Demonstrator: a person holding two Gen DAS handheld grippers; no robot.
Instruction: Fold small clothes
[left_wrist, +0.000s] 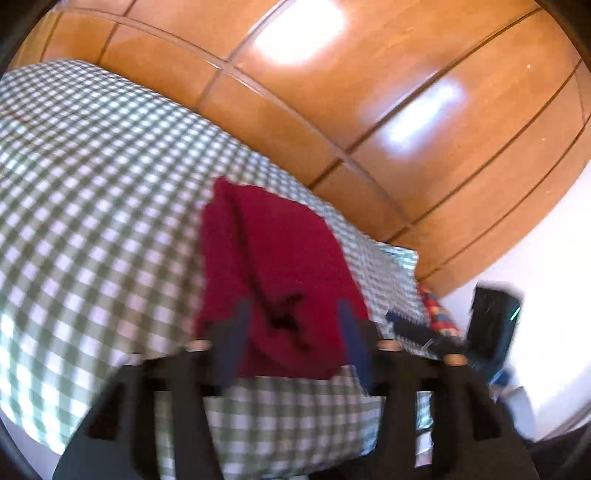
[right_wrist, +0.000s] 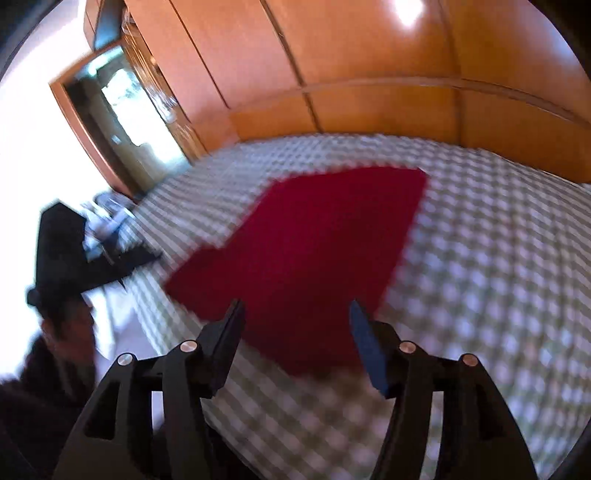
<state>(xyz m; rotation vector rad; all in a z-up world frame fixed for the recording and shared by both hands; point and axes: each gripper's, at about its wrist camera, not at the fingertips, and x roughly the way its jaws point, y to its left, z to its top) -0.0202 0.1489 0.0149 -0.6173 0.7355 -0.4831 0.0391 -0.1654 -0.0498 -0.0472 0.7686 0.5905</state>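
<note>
A dark red garment (left_wrist: 273, 266) lies folded flat on the green-and-white checked bedspread (left_wrist: 92, 206). It also shows in the right wrist view (right_wrist: 314, 251). My left gripper (left_wrist: 291, 314) is open and hovers just above the garment's near edge, with nothing between its blue pads (left_wrist: 236, 332). My right gripper (right_wrist: 295, 314) is open and empty above the garment's near corner. Both views are motion-blurred.
A wooden wardrobe (left_wrist: 369, 92) runs behind the bed. The other gripper (left_wrist: 491, 325) shows at the bed's right edge in the left wrist view. A doorway (right_wrist: 122, 110) stands at the left in the right wrist view. The bedspread (right_wrist: 498, 277) stretches to the right.
</note>
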